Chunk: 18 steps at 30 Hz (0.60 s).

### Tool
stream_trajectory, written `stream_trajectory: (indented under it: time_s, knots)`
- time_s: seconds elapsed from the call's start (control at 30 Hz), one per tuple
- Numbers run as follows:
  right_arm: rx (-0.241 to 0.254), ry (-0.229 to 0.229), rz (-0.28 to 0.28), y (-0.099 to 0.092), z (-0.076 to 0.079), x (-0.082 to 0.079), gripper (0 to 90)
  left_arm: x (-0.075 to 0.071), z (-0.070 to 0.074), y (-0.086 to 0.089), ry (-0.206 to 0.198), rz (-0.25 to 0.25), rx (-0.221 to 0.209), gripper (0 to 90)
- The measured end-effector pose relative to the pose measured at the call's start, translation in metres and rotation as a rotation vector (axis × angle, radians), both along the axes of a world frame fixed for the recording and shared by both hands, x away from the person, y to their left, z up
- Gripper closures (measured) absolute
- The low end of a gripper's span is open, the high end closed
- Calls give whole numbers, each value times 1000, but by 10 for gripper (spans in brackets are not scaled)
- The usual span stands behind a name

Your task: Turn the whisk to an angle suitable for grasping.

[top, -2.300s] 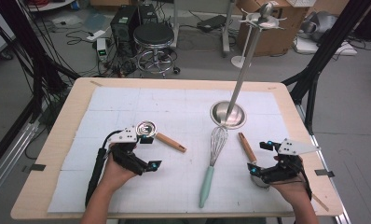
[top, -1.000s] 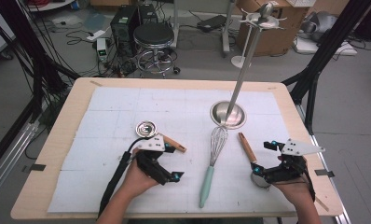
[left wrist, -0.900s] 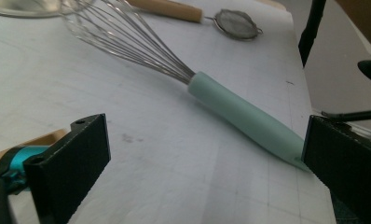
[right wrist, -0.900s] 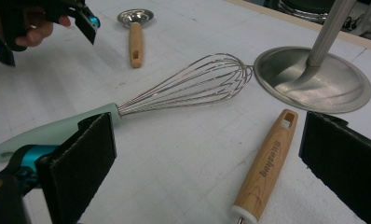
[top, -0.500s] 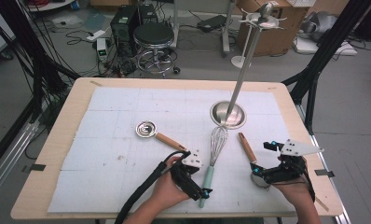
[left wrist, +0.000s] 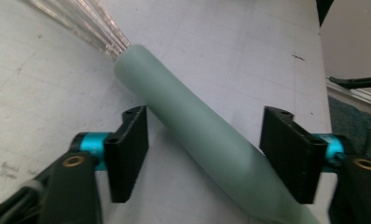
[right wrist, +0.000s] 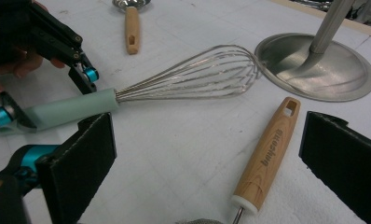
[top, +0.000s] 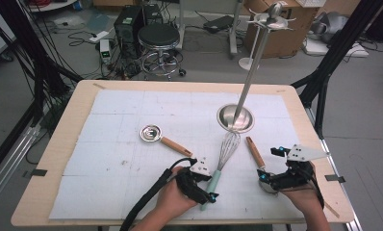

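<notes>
A whisk (top: 227,146) with a pale green handle (left wrist: 188,126) lies on the white mat, its wires pointing towards the stand. My left gripper (top: 210,185) straddles that handle low on the mat. Its jaws have just been closing, with the handle (right wrist: 67,109) slanting between them and small gaps still at the pads (left wrist: 130,154). The left gripper (right wrist: 44,100) also appears from the other side. My right gripper (right wrist: 207,163) stands open at the front right (top: 267,164), with a wooden handle (right wrist: 267,154) of a mesh tool lying between its jaws, untouched.
A metal stand with a round base (top: 235,118) and a tall pole rises behind the whisk. A small metal spoon with a wooden handle (top: 151,132) lies left of centre. The table's front edge (top: 180,222) is close to both hands.
My left gripper has moved right, from beside the small spoon to the whisk's green handle, and its jaws now sit around it. The right gripper has stayed put.
</notes>
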State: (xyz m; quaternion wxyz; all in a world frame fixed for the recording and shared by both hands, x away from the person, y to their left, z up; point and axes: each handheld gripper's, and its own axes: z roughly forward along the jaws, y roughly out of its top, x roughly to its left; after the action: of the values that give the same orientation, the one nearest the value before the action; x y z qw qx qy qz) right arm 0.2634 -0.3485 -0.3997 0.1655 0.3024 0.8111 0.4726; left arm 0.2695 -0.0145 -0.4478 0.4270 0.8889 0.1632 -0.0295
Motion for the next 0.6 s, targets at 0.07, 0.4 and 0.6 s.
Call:
stream_trajectory:
  time_s: [0.07, 0.4, 0.6]
  knots:
    - [1, 0, 0, 0, 0, 0, 26, 1, 0, 2, 6, -3, -4, 402]
    - [-1, 3, 7, 2, 0, 0, 26, 7, 4, 34, 13, 18, 1, 554]
    - [-1, 9, 7, 2, 0, 1, 26, 12, 6, 48, 2, 11, 19, 595]
